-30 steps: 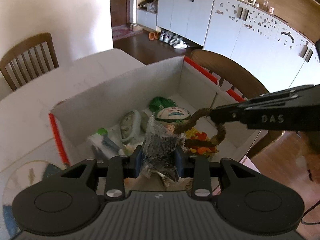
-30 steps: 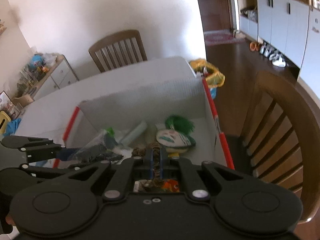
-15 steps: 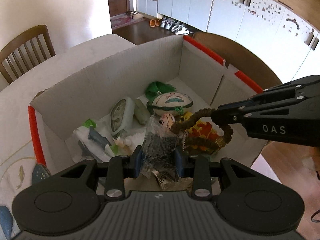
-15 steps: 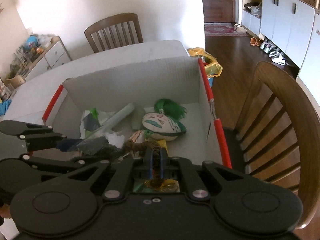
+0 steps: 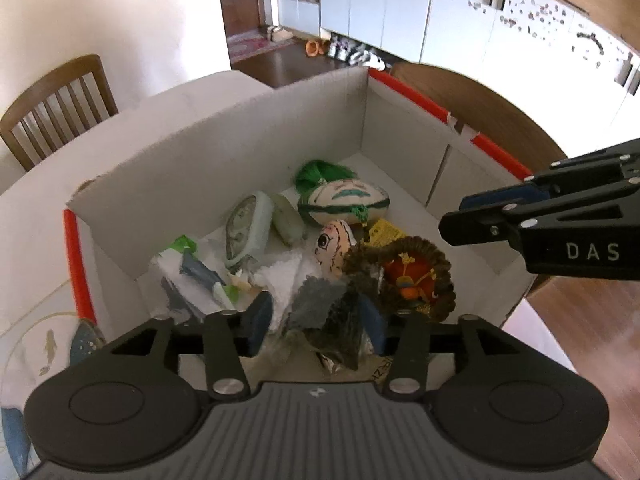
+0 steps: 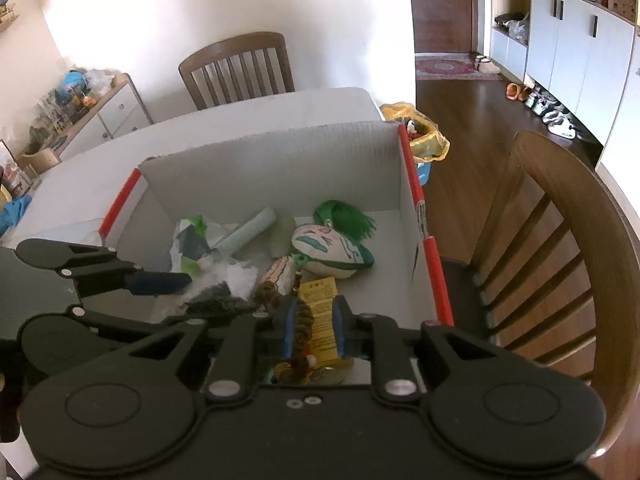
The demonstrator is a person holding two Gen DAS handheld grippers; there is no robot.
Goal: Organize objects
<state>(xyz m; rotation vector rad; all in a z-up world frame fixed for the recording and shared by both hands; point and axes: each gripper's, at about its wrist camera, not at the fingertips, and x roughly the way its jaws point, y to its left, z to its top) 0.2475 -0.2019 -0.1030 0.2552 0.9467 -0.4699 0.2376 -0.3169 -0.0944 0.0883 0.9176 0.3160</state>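
Dark crinkled packet (image 5: pixel 328 316) low centre of frame, inside cardboard box (image 5: pixel 224 152), between the opening jaws of the left hand-held gripper (image 5: pixel 316 320), pads clear of it. Brown woven ornament (image 5: pixel 404 276) just right, beside painted egg-shaped doll (image 5: pixel 344 202). Right hand-held gripper (image 6: pixel 312 328) opening, ornament's cord (image 6: pixel 302 320) between its jaws. Box sits on white counter (image 5: pixel 168 108).

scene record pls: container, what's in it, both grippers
container: open cardboard box, red-taped edges, on table
contents: painted face pouch with green tassel, pale green clock, brown wreath ornament, dark clear bag
left gripper: jaws opening, bag between them
right gripper: jaws opening, wreath cord between them
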